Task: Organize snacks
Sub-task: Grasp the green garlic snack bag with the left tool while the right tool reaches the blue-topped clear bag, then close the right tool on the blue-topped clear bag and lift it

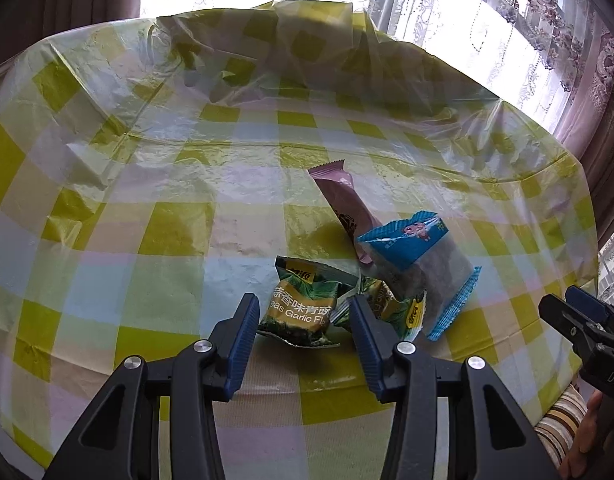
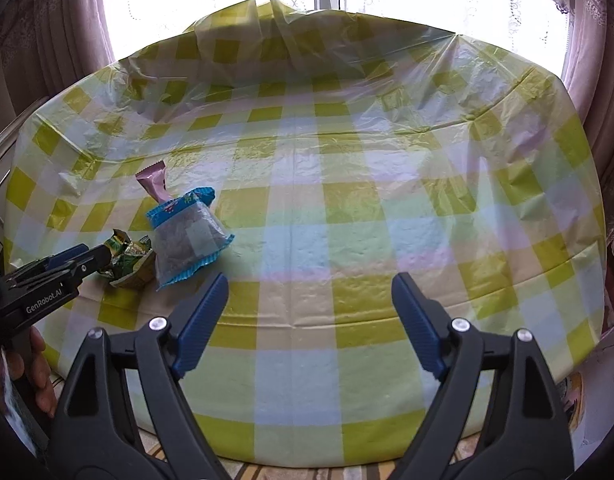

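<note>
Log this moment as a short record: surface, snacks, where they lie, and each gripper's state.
surface: table under a yellow-green checked plastic cloth
snacks: two green pea packets, blue packet, pink packet
layout: all in one cluster; the blue packet lies over the near end of the pink one
left gripper: jaws open on either side of one green pea packet, pads not clearly pressing
right gripper: open wide, nothing between the jaws, over bare cloth to the right of the cluster

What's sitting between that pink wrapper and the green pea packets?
The blue-edged snack packet lies between the pink wrapper and the green pea packets, overlapping the pink one's near end. The left wrist view shows it best.
</note>
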`<move>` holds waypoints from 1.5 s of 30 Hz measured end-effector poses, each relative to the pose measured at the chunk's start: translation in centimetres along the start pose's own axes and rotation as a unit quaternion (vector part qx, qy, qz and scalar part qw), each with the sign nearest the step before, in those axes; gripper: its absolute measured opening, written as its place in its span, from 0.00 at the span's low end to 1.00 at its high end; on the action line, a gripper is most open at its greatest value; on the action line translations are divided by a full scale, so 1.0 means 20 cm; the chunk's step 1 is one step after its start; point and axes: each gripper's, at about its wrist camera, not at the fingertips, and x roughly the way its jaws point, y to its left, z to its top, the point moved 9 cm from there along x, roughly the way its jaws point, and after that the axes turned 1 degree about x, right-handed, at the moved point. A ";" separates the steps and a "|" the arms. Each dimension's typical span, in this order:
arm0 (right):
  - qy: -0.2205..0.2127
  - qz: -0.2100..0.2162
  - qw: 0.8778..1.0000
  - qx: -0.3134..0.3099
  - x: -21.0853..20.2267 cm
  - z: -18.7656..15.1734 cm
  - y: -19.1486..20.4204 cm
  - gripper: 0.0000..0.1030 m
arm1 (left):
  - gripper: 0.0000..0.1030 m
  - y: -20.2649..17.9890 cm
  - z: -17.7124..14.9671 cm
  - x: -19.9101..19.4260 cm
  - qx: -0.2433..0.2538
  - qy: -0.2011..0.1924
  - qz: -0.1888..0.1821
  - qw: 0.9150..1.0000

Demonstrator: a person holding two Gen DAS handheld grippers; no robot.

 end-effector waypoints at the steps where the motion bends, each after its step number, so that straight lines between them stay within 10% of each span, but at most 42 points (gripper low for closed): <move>1: 0.001 0.002 1.000 -0.004 0.01 0.00 0.02 0.83 | 0.47 0.00 0.00 0.01 0.001 0.002 0.002 1.000; 42: 0.040 0.046 0.994 -0.087 0.43 0.06 0.52 0.89 | 0.38 0.13 0.00 0.02 -0.049 -0.022 0.019 0.998; 45: 0.044 0.051 0.995 -0.078 0.44 0.06 0.51 0.75 | 0.38 0.17 -0.01 0.02 -0.063 -0.024 0.024 0.997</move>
